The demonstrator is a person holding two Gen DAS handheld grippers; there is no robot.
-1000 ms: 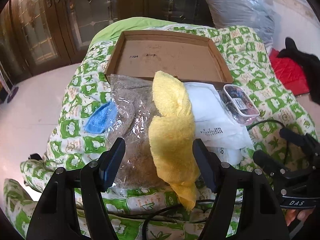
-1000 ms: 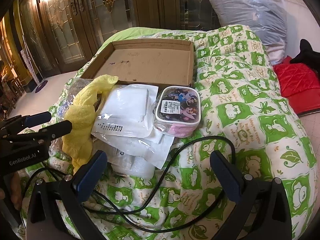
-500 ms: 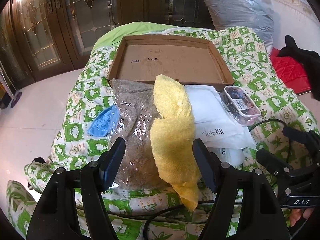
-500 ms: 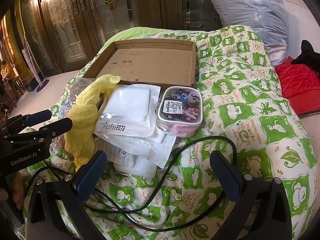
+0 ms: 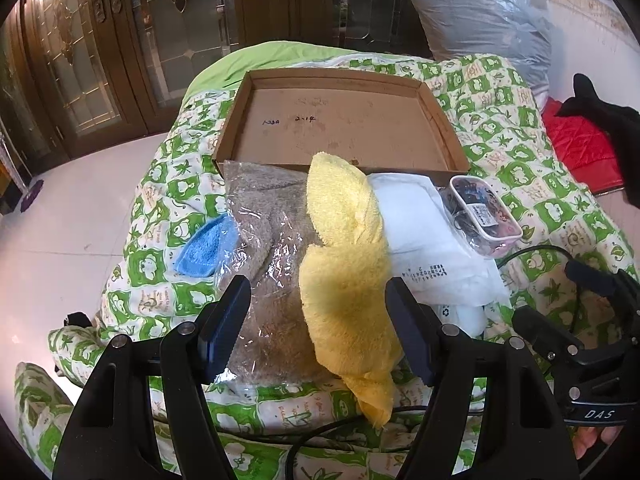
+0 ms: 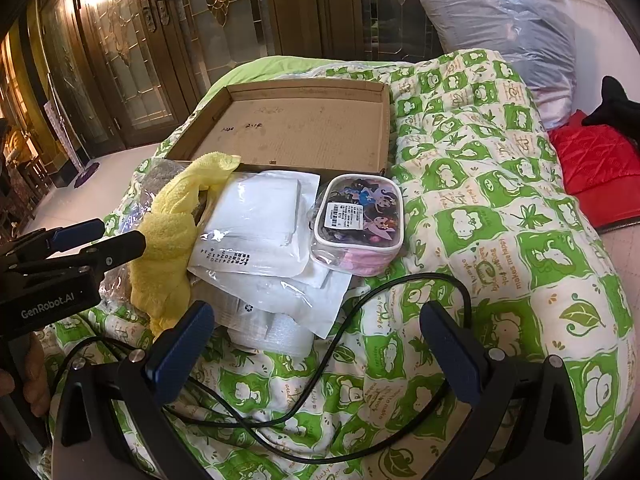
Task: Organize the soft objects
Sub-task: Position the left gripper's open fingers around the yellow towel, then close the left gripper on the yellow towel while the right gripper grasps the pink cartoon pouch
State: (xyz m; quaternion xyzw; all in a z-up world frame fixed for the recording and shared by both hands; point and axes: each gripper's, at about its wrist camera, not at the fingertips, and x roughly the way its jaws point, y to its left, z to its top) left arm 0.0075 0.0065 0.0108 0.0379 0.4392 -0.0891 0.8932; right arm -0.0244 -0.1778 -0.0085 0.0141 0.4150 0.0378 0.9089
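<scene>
A fluffy yellow towel [image 5: 344, 268] lies crumpled in a long strip on the bed, draped over a clear plastic bag of grey-brown plush fabric [image 5: 268, 248] on its left and touching a stack of white sealed packets [image 6: 260, 220] on its right. A small blue cloth [image 5: 206, 246] peeks out from under the bag's left edge. Right of the packets sits a clear pouch [image 6: 358, 220] with cartoon figures and a barcode sticker — something pink shows through its near end. Just beyond all this lies an empty, shallow cardboard tray [image 5: 344, 76] on the green-and-white quilt [image 6: 500, 220].

The left claw [image 5: 316, 332] hangs wide, its pads either side of the towel's near end without pressing it. The right claw [image 6: 312, 348] is wide too, over a black cable [image 6: 360, 308] looped on the quilt, holding nothing.

What the bag and the pouch hold cannot be made out; the lower packets are hidden under the top one. A bare hand shows only at the frame edges.

The left tool reads "GenRobot.AI", the right one "DAS". Faint handwriting marks the tray floor; the top packet's small print is too fine to read.
</scene>
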